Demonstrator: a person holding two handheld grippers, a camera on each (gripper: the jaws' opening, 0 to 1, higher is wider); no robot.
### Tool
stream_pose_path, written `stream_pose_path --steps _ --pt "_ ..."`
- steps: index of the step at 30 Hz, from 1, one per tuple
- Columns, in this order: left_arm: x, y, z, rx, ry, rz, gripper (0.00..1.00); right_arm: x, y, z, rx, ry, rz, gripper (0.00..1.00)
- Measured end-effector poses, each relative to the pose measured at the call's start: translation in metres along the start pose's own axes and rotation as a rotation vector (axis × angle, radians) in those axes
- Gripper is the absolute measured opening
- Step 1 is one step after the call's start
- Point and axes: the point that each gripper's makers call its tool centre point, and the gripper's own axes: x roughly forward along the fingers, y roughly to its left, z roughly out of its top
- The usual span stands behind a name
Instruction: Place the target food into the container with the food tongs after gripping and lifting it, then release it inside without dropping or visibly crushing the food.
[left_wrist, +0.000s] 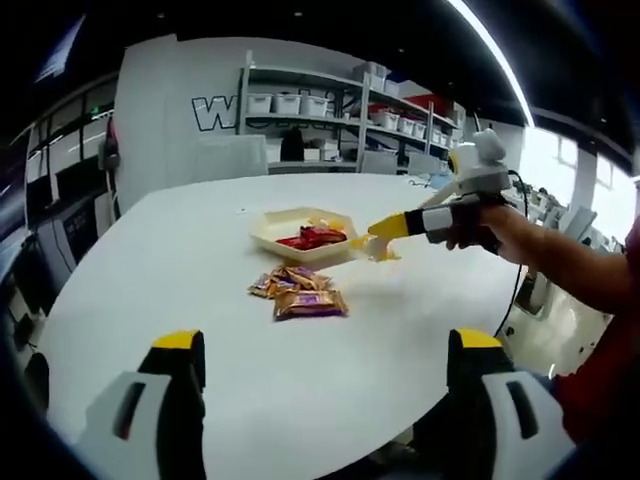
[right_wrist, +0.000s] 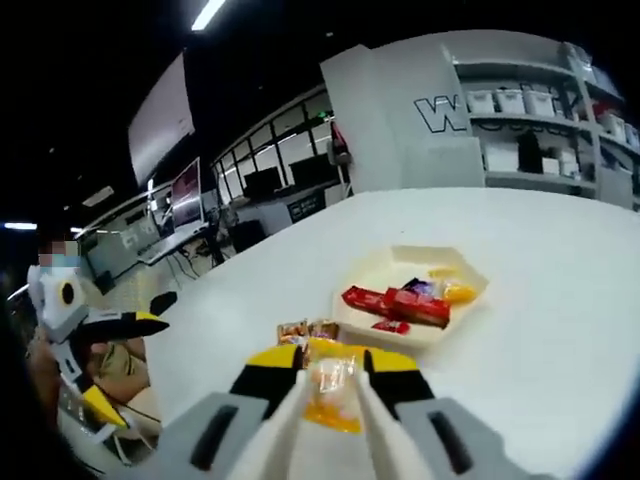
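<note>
A cream hexagonal tray (left_wrist: 268, 231) (right_wrist: 385, 270) sits mid-table and holds red packets (left_wrist: 312, 237) (right_wrist: 395, 301) and a yellow one (right_wrist: 455, 291). My right gripper (right_wrist: 332, 362) is shut on cream food tongs (right_wrist: 288, 415), whose arms pinch a clear orange-yellow snack packet (right_wrist: 330, 395) lifted off the table. In the left gripper view, that right gripper (left_wrist: 375, 238) hangs at the tray's right edge with the packet (left_wrist: 380, 250) under its tips. My left gripper (left_wrist: 327, 345) stands wide open and empty, back from the table; in the right gripper view it (right_wrist: 120, 365) is at far left.
A small pile of wrapped snacks (left_wrist: 300, 292) (right_wrist: 308, 329) lies on the white table (left_wrist: 200, 280) just in front of the tray. A person's hand and forearm (left_wrist: 520, 240) hold the right gripper. Shelves with bins (left_wrist: 320, 110) stand beyond the table.
</note>
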Motion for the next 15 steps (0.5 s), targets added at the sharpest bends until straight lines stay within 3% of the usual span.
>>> stream_pose_path --steps 15 --pt "0.002 -0.001 0.001 0.013 0.001 -0.007 0.99 0.006 -0.023 0.035 -0.039 -0.042 -0.035 0.19"
